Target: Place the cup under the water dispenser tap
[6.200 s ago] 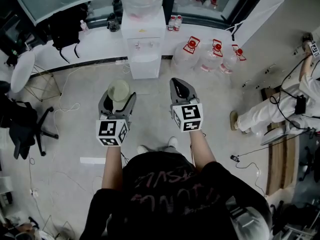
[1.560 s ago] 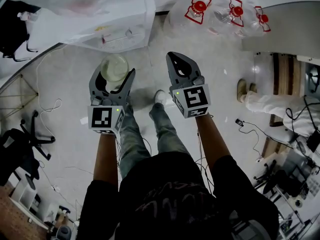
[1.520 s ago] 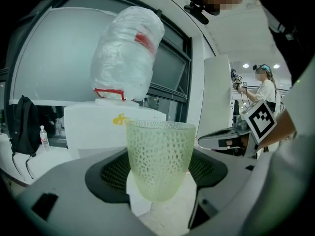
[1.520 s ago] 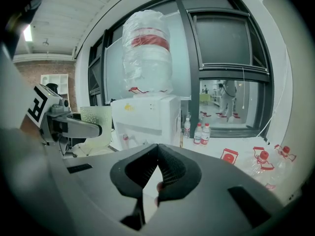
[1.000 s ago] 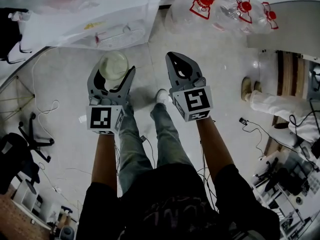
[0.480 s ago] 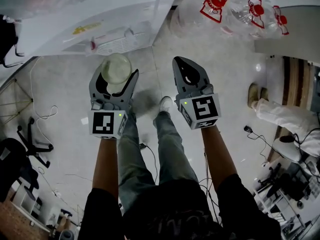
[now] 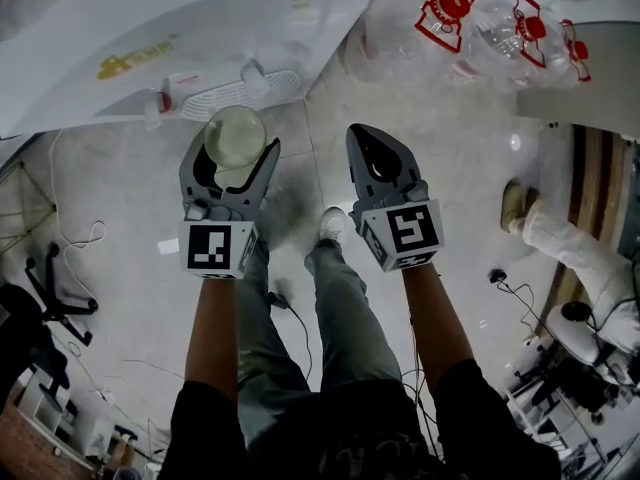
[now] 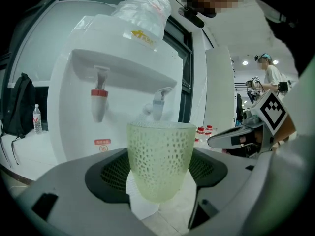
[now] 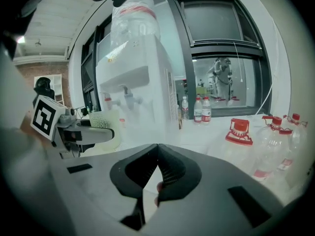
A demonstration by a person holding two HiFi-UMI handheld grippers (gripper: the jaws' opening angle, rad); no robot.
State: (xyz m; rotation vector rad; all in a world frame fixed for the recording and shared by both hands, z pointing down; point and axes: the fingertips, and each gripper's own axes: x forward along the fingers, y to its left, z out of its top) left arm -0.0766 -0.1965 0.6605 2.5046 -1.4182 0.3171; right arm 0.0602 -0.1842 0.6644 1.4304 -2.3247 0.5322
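Since half a second ago the person has moved forward: the water dispenser (image 7: 120, 28) now fills more of the top of the head view, and both grippers have come closer to its front.

Nearest, the person's forearms reach out over their legs and a pale shoe (image 7: 333, 223) on the light floor. The left gripper (image 7: 231, 166) is clenched on a translucent, pale green cup (image 7: 234, 134) with a dimpled wall. In the left gripper view its dark pads press the cup's two sides, and the cup stands upright, mouth up. The right gripper (image 7: 362, 138) is just beside it, level with it. Its jaws are pressed together tip to tip, with nothing between them.

In the head view the cup lies against the near edge of the dispenser's white drip grille (image 7: 240, 90). In the left gripper view its rim sits low in front of the grey tap (image 8: 158, 102), with the red tap (image 8: 99, 100) to the left. I cannot tell whether the cup is already inside the recess.

To the right of the dispenser stand large clear water jugs (image 7: 455, 13) with red caps. Further right, a person in white clothing (image 7: 580, 258) is on the floor side. Behind, small bottles (image 9: 201, 109) stand on a window ledge, and a black backpack (image 8: 17, 104) hangs at the left.
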